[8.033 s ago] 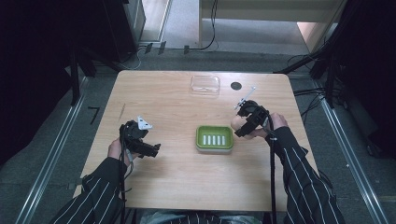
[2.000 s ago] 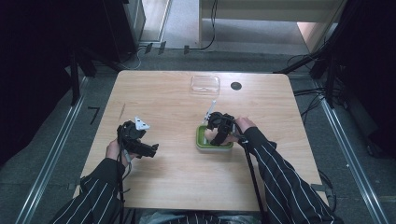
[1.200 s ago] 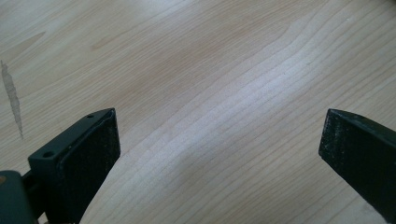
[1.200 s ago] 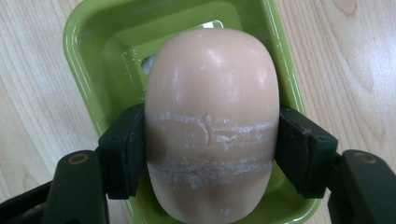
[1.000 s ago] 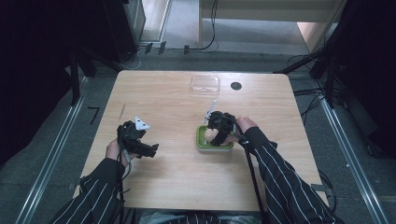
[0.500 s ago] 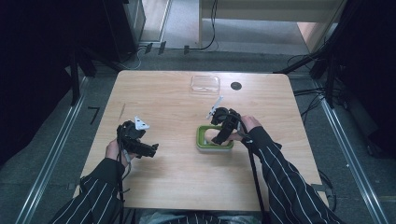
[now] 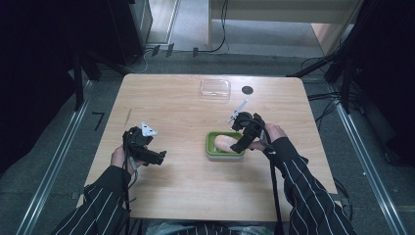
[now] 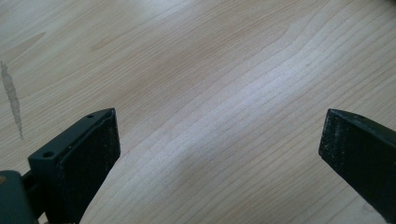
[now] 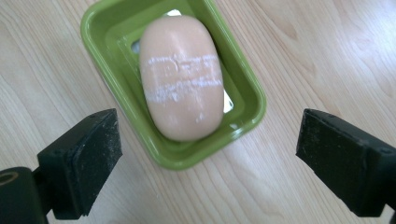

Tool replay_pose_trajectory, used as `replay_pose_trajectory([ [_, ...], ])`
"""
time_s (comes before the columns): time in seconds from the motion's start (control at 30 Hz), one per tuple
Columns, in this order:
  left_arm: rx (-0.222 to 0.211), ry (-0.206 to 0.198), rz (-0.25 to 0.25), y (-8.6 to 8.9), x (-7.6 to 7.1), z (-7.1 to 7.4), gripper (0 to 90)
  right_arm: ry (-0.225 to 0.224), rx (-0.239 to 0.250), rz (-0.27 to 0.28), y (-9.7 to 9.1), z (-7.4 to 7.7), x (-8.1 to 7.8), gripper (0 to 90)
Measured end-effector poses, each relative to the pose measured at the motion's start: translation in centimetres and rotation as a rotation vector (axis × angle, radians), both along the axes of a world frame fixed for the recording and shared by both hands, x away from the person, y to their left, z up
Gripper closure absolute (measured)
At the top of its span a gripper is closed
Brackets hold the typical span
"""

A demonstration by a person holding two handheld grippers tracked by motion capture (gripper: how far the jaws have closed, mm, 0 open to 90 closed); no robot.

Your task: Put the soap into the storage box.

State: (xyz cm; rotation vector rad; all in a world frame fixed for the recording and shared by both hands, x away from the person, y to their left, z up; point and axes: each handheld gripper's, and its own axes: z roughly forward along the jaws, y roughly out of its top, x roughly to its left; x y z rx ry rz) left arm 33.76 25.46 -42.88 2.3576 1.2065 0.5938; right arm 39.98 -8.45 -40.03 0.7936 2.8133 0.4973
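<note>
Soap (image 9: 182, 77) in a green dish (image 9: 108, 28), seen from above. In the high view the soap (image 7: 226, 142) lies lengthwise along the dish (image 7: 210, 152), its long axis running across the table (image 7: 166, 103), left to right, near the table's middle-right. The soap is a pale peach oval bar with rounded ends; the right gripper view adds two whitish scuffed bands across its top, and pale openings in the dish floor beside it, detail too small to tell from above. The right gripper (image 9: 205, 158) hovers just over the dish with jaws spread wide, holding nothing. The left gripper (image 8: 219, 154), well apart at the table's left (image 7: 159, 157), also stands wide open and empty over bare wood. A clear lid (image 7: 215, 89) and a dark disc (image 7: 247, 90) lie near the far edge.
</note>
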Motion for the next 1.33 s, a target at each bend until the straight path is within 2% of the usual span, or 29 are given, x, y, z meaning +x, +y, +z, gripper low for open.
replay_pose_trajectory([
  [0.3,0.003,0.003,-0.004,-0.1,0.0,0.0,0.0,-0.010,-0.027,-0.063,-2.0,0.1,-1.7,7.3],
  [0.67,0.002,0.000,-0.006,-0.1,0.0,0.0,0.0,-0.010,-0.050,-0.132,-4.5,-1.2,-4.1,7.4],
  [0.73,0.002,-0.001,-0.006,-0.1,0.0,0.0,0.0,-0.015,-0.042,-0.148,-5.0,-1.4,-4.7,7.4],
  [0.9,0.003,0.000,-0.005,-0.2,0.0,0.0,0.0,-0.053,-0.062,-0.171,-6.4,-2.0,-6.5,7.6],
  [1.03,0.003,-0.002,-0.007,-0.4,-0.1,0.0,0.0,-0.061,-0.060,-0.185,-7.5,-2.4,-7.6,7.6],
  [1.2,0.009,0.000,-0.013,-0.5,0.0,0.0,0.0,-0.042,-0.080,-0.197,-8.2,-3.4,-8.6,7.8],
  [1.33,0.007,0.000,-0.013,-0.6,0.1,0.0,0.0,-0.007,-0.107,-0.175,-8.4,-4.4,-8.9,7.8],
])
